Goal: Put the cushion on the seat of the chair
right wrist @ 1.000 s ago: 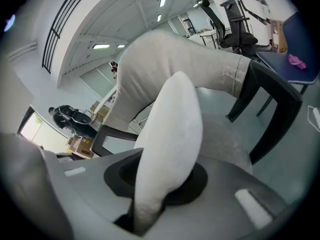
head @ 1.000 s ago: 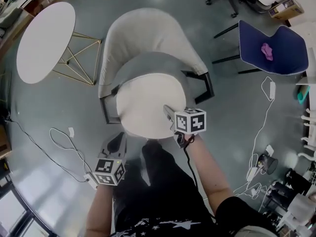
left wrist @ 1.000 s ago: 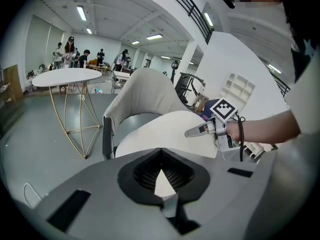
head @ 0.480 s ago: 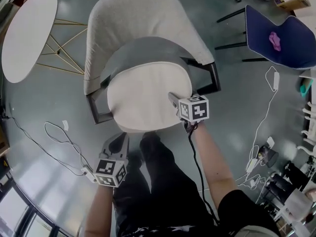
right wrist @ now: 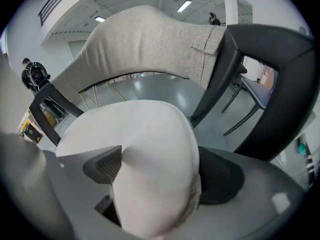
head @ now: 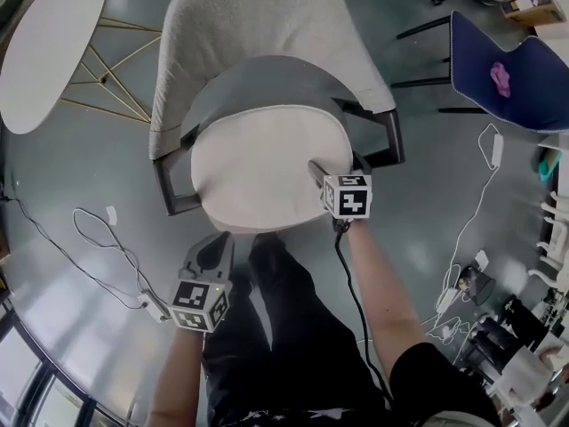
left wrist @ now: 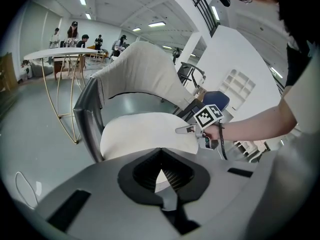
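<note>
1 cushion on 1 chair; 1 left gripper, 1 right gripper

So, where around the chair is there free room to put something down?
Free: the white table top left of the chair, and the grey floor between them. Crowded: the seat, filled by the cushion; the right claw, just opened, straddles its edge; cables lie on the floor right.

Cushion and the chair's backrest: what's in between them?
A bare crescent of the grey seat lies between the cushion and the backrest, clearest in the head view.
</note>
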Action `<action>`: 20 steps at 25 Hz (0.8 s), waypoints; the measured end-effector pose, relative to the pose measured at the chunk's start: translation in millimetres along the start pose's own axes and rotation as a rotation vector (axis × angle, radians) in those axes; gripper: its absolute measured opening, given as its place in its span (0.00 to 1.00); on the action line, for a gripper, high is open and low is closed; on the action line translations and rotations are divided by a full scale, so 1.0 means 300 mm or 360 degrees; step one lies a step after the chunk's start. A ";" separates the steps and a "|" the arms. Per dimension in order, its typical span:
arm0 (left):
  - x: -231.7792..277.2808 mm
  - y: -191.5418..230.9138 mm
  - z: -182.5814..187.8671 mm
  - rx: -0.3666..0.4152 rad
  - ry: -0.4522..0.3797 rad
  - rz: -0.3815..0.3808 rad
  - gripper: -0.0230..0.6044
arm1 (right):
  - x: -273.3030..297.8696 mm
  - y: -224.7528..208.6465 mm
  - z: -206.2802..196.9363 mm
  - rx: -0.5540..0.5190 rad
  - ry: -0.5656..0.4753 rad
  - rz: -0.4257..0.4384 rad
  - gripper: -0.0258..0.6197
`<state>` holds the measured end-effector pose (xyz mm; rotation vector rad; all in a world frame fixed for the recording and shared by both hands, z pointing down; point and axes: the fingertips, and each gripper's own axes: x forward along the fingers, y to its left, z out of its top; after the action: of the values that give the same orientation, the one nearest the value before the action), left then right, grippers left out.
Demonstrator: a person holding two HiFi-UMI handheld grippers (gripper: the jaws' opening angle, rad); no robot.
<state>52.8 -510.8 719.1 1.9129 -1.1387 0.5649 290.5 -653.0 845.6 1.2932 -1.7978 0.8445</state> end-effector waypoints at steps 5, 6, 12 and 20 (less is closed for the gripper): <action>-0.014 -0.004 -0.019 -0.0009 -0.0002 -0.0024 0.05 | -0.065 -0.021 0.040 -0.0166 -0.0103 -0.0248 0.73; -0.017 -0.005 -0.024 -0.0006 -0.0002 -0.0029 0.05 | -0.076 -0.013 0.039 -0.0147 -0.0122 -0.0233 0.72; -0.045 -0.014 -0.036 0.0014 -0.0051 -0.0056 0.05 | -0.162 0.035 0.026 -0.0004 -0.0204 -0.0204 0.72; -0.203 0.020 -0.129 0.0000 -0.0123 -0.0098 0.05 | -0.356 0.195 0.009 0.0234 -0.0431 -0.0197 0.37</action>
<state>18.9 -449.7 700.2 1.9775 -1.1239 0.4605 255.9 -589.9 747.2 1.6631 -1.8654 0.7738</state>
